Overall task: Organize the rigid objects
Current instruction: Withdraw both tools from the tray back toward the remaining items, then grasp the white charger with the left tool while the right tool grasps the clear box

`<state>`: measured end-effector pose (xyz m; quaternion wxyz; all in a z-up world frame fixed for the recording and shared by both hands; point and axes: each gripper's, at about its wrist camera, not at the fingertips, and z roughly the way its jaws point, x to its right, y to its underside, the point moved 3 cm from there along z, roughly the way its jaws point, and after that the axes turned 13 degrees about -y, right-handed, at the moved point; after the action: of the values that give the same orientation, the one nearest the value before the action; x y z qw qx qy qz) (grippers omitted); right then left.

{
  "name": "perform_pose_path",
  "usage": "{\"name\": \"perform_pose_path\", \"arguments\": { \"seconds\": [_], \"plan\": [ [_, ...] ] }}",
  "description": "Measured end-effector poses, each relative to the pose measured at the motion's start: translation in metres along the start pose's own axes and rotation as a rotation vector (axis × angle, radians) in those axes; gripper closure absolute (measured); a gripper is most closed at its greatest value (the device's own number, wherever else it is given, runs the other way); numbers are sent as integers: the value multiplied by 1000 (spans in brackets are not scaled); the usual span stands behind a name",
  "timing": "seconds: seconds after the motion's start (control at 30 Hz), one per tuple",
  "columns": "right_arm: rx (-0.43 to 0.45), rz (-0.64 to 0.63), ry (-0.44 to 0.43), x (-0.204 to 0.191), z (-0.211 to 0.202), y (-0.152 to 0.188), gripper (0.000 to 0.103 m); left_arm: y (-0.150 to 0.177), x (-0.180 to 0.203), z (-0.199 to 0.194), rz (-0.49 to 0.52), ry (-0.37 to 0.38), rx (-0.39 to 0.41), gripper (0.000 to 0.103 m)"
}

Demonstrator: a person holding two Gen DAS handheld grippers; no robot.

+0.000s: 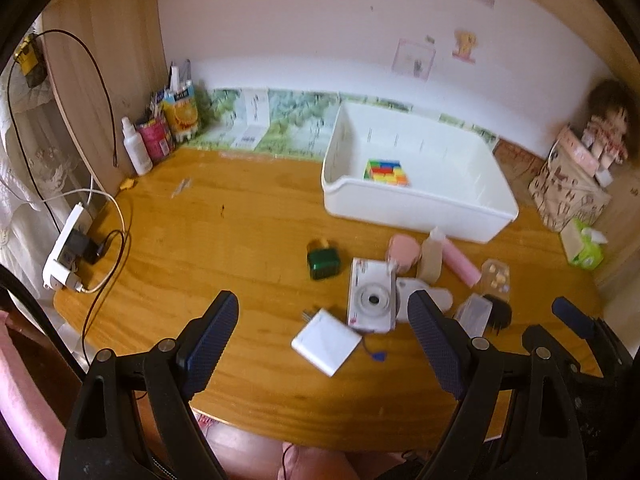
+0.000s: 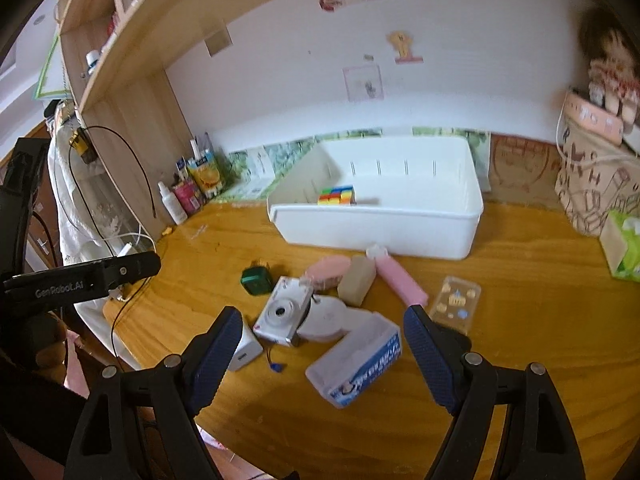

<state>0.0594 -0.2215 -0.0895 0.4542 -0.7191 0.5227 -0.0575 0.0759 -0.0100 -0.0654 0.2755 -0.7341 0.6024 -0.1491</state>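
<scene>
1. State: left gripper (image 1: pixel 322 344) and right gripper (image 2: pixel 320 354) both have jaws spread wide, nothing between the pads, hovering over the near edge of the desk (image 1: pixel 224 240).
2. Goal looks like moving loose items into the white bin (image 1: pixel 420 208) at the back right; a coloured cube (image 1: pixel 386 173) already sits on its floor.
3. Likely picks: white charger (image 1: pixel 326 342) lies nearest the left gripper; the blue-and-white box (image 2: pixel 356 364) lies between the right gripper's fingers, still on the desk.
4. Box: lying on its side, long axis diagonal, near-left to far-right in the right wrist view. Square the jaws across the short sides before closing.
5. Charger: flat, rotated corner-on to the left gripper, prongs pointing far-left. Rotate the wrist so pads meet two parallel edges, not corners.
6. White camera (image 1: pixel 370 298) lies lens up, touching the clutter beside it; take the outliers first to avoid knocking it.
7. Green plug (image 1: pixel 323 264) sits apart, easy single pick.
</scene>
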Motion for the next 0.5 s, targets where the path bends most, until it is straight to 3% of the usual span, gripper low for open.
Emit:
{"name": "perform_pose_path", "arguments": {
  "seconds": [0.23, 0.5],
  "plan": [
    [-60, 107, 1, 18, 20, 7, 20, 1, 9, 22, 77, -2, -87, 14],
    [-86, 252, 87, 31, 44, 8, 20, -5, 14, 58, 263, 53, -193, 14]
  ]
}}
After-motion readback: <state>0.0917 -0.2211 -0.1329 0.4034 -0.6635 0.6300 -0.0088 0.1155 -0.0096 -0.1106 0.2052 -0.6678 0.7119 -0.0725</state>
